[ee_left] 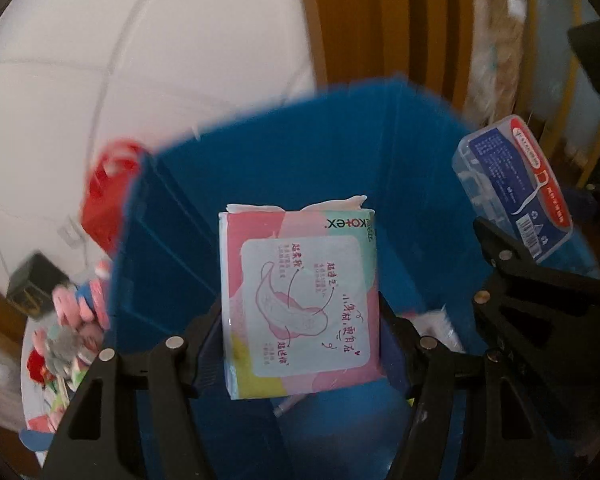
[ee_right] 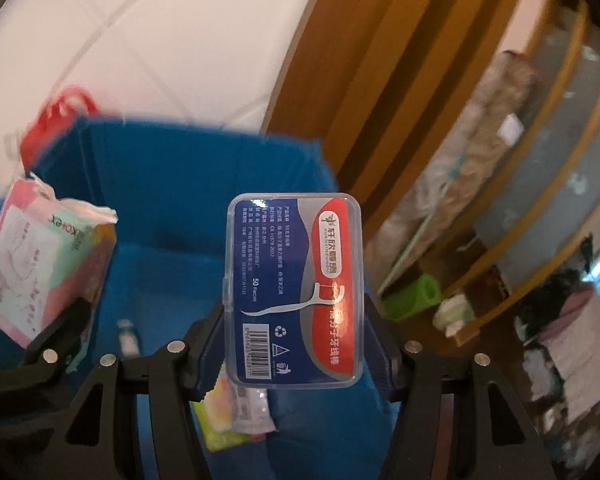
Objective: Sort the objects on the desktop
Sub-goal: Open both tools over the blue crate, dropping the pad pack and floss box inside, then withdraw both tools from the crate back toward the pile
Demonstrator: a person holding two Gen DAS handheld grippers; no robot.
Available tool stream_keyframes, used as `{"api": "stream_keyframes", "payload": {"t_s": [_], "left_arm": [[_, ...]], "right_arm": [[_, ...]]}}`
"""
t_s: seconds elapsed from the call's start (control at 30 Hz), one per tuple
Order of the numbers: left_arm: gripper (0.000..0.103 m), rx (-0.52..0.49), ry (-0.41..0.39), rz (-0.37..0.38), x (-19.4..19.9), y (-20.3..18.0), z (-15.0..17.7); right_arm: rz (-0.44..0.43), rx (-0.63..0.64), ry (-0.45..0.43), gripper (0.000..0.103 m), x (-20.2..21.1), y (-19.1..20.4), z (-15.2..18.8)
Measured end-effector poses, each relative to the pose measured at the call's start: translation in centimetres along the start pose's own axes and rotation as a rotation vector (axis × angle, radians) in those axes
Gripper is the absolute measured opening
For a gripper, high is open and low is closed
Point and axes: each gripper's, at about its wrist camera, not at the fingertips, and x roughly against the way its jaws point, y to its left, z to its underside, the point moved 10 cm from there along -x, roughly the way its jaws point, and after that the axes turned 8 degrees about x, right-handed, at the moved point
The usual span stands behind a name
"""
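The left gripper (ee_left: 302,332) pinches a pink soft pad packet (ee_left: 300,300) above the blue plastic bin (ee_left: 320,152). The right gripper (ee_right: 296,320) clamps a clear plastic floss-pick box (ee_right: 296,288) above that bin too. The bin's contents are blurred and mostly hidden.

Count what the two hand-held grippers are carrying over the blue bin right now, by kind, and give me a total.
Kotex pad pack: 1, clamped in the left hand-held gripper
Clear dental floss pick box: 1, clamped in the right hand-held gripper
Total: 2 carried items, both held over the blue bin. Items already lying inside the bin are not counted.
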Motion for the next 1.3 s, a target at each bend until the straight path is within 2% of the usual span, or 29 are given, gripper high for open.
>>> {"api": "stream_keyframes", "payload": {"t_s": [0.07, 0.17, 0.33, 0.4, 0.53, 0.73, 0.8, 0.87, 0.9, 1.13, 1.23, 1.3], "left_arm": [[0.065, 0.019, 0.097, -0.018, -3.8, 0.1, 1.4], [0.065, -0.006, 0.24, -0.078, -8.9, 0.1, 4.3], [0.066, -0.022, 0.436, -0.047, -13.4, -0.9, 9.5], [0.066, -0.026, 0.495, -0.076, -14.7, -0.6, 11.5], [0.066, -0.048, 0.579, -0.146, -16.3, 0.3, 13.9], [0.069, -0.054, 0.608, -0.166, -16.5, 0.7, 15.1], [0.071, -0.067, 0.601, -0.175, -16.4, 0.7, 15.1], [0.073, -0.075, 0.593, -0.182, -16.2, 0.2, 15.2], [0.074, -0.079, 0.591, -0.184, -16.1, 0.2, 15.2], [0.075, -0.113, 0.591, -0.217, -16.1, 0.8, 14.4], [0.075, -0.105, 0.586, -0.205, -16.0, 1.0, 14.1], [0.075, -0.097, 0.583, -0.198, -15.7, 1.1, 14.0]], "right_arm": [[-0.054, 0.028, 0.068, 0.059, -3.1, 1.6, 1.5], [-0.157, 0.076, 0.207, 0.059, -8.3, 4.3, 4.0], [-0.187, 0.175, 0.421, 0.059, -15.0, 7.6, 9.3], [-0.176, 0.237, 0.485, 0.059, -16.2, 8.5, 11.5], [-0.202, 0.304, 0.549, 0.059, -17.0, 9.8, 13.9], [-0.236, 0.348, 0.581, 0.062, -17.1, 10.7, 15.6], [-0.229, 0.346, 0.578, 0.069, -17.0, 10.4, 15.7], [-0.238, 0.327, 0.574, 0.092, -16.6, 10.6, 16.0], [-0.24, 0.32, 0.571, 0.095, -16.5, 10.5, 16.0], [-0.25, 0.33, 0.584, 0.097, -16.8, 11.2, 14.8], [-0.256, 0.327, 0.584, 0.103, -17.0, 11.4, 14.5], [-0.26, 0.321, 0.583, 0.103, -16.9, 11.3, 14.4]]}}
